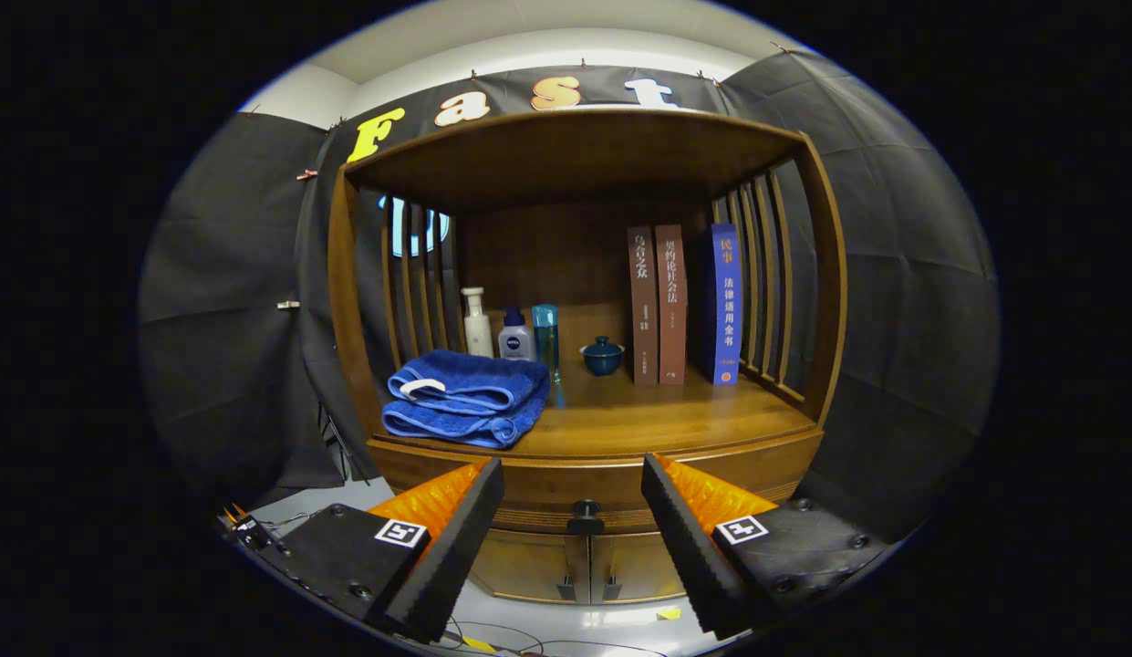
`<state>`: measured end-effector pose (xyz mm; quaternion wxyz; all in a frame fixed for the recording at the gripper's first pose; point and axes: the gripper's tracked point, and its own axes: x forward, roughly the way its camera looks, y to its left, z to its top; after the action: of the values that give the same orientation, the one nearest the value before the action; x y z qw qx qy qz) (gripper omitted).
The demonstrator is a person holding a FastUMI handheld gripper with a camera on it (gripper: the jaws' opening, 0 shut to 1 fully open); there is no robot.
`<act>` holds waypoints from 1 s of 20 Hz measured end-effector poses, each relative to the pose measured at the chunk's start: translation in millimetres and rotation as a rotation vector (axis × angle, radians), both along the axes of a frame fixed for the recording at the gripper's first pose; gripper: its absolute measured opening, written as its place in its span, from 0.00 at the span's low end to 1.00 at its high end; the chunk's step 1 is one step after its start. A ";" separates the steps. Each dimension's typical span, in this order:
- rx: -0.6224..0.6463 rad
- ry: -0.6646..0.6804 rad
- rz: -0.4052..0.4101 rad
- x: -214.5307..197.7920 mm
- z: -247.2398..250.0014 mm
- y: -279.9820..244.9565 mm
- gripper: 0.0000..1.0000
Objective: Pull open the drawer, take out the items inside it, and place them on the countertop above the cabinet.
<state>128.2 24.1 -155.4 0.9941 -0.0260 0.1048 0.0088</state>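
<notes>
- Gripper (573,493) spread wide, nothing between the fingers; it hangs just in front of the cabinet (807,301), facing it squarely.
- Drawer (575,479) sits shut beneath the tabletop (675,415); its dark knob (585,517) lies between the fingertips and slightly beyond, so the wide spread looks set to straddle it for a pull.
- Drawer contents hidden; cannot tell what waits inside.
- Tabletop carries a folded blue towel (465,397) near left; behind it a white pump bottle (477,324), a small capped bottle (515,336) and a tall blue bottle (546,338).
- Lidded teal cup (602,356) far centre; three books (684,306) upright at far right.
- Near right of the tabletop looks the readiest landing spot for the items.
- Two small doors (584,566) below the drawer, closed.
- Task judged barely begun: drawer first.
</notes>
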 end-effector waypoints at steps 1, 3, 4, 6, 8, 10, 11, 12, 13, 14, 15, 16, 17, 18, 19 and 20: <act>0.003 0.015 -0.007 6.1 -11.1 -1.3 0.99; 0.013 0.050 -0.016 17.0 -30.5 -3.0 1.00; 0.019 0.062 -0.017 23.3 -39.2 -2.5 0.99; 0.014 0.087 -0.022 32.5 -55.4 -3.8 0.99; 0.005 0.118 -0.024 38.7 -71.6 -5.1 0.99; 0.001 0.168 -0.025 50.9 -98.0 -1.8 1.00; -0.005 0.196 -0.029 53.9 -108.9 -3.5 1.00; -0.006 0.211 -0.035 57.3 -117.4 -5.1 1.00; -0.006 0.219 -0.042 60.3 -123.4 -6.8 1.00; -0.004 0.221 -0.050 62.2 -126.9 -8.2 0.99; -0.003 0.219 -0.056 64.1 -129.9 -9.4 0.97; -0.005 0.218 -0.061 65.8 -132.2 -10.0 0.95; -0.010 0.224 -0.066 67.6 -135.4 -11.7 0.87; -0.014 0.230 -0.074 66.0 -138.0 -14.6 0.78; -0.014 0.238 -0.089 65.9 -140.7 -18.5 0.69; -0.007 0.237 -0.098 62.9 -138.2 -20.1 0.66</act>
<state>191.1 4.0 -293.7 0.9739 -0.0231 0.2227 -0.0370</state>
